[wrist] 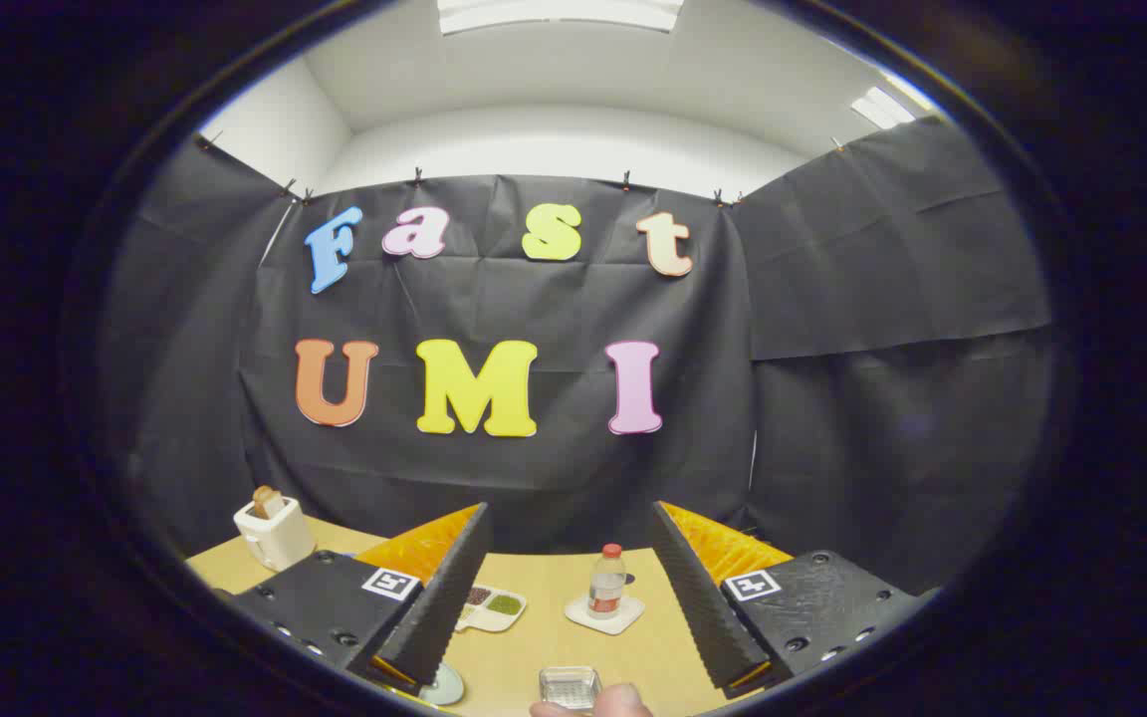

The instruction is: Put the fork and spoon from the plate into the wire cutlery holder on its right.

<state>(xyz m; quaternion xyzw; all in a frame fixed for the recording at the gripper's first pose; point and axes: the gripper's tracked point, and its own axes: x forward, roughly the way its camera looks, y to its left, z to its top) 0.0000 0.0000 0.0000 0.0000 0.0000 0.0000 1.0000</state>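
My gripper (568, 543) is held high over the wooden table (534, 637) with its two fingers wide apart and nothing between them. Below the gap, close to me, the wire cutlery holder (570, 686) stands as a small metal basket. A pale green plate (446, 686) peeks out from behind the left finger (439, 602), to the left of the holder. I cannot make out a fork or spoon on the visible part of it. A fingertip of a person's hand (603, 703) shows just in front of the holder.
Beyond the fingers, a small bottle with a red cap (607, 581) stands on a white coaster (604, 613). A white divided dish (490, 606) with dark and green contents lies left of it. A white toaster (273, 531) holding bread sits at the table's far left.
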